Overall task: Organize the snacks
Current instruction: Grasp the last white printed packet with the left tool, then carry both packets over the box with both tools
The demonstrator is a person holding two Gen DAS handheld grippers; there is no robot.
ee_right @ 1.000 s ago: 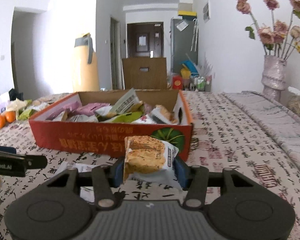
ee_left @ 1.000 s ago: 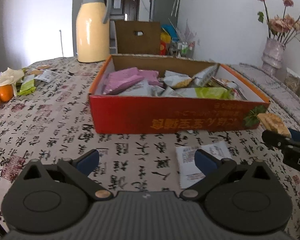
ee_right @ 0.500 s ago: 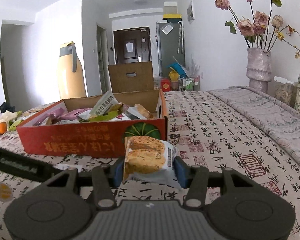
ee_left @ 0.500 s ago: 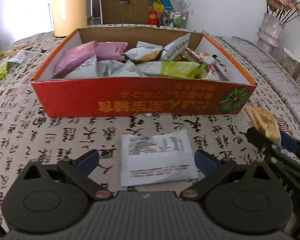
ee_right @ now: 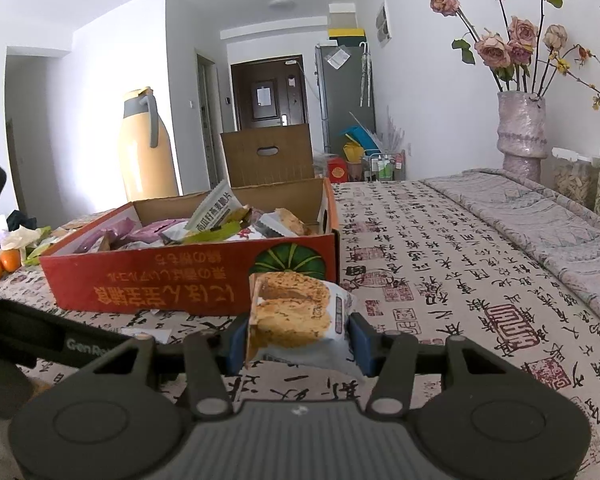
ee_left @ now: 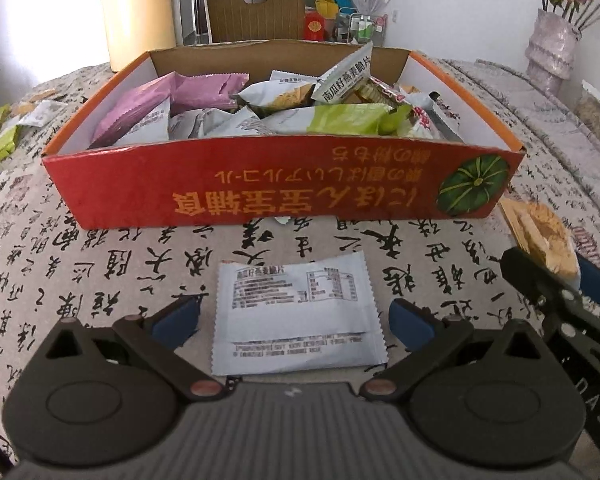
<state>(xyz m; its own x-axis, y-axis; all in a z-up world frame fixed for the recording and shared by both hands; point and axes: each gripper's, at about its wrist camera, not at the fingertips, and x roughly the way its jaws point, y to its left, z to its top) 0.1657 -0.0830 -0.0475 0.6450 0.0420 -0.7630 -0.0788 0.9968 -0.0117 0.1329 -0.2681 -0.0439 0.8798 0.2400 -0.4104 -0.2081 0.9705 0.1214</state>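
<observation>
A red cardboard box [ee_left: 260,188] full of snack packets stands on the calligraphy-print tablecloth; it also shows in the right wrist view [ee_right: 188,280]. A white snack packet [ee_left: 296,312] lies face down on the cloth just before the box. My left gripper [ee_left: 294,320] is open, its fingers on either side of that packet. My right gripper [ee_right: 296,340] is shut on a cake snack packet [ee_right: 296,312], held above the cloth near the box's right front corner; the packet also shows in the left wrist view [ee_left: 540,236].
A yellow thermos [ee_right: 146,152] stands behind the box. Oranges [ee_right: 0,268] and loose wrappers [ee_left: 4,132] lie at the far left. Flower vases [ee_right: 520,132] stand at the right. A brown carton [ee_right: 268,156] is behind the table.
My left gripper has moved forward and down so the white packet now lies between its open fingers. My right gripper has kept its hold on the cake packet and shifted slightly.
</observation>
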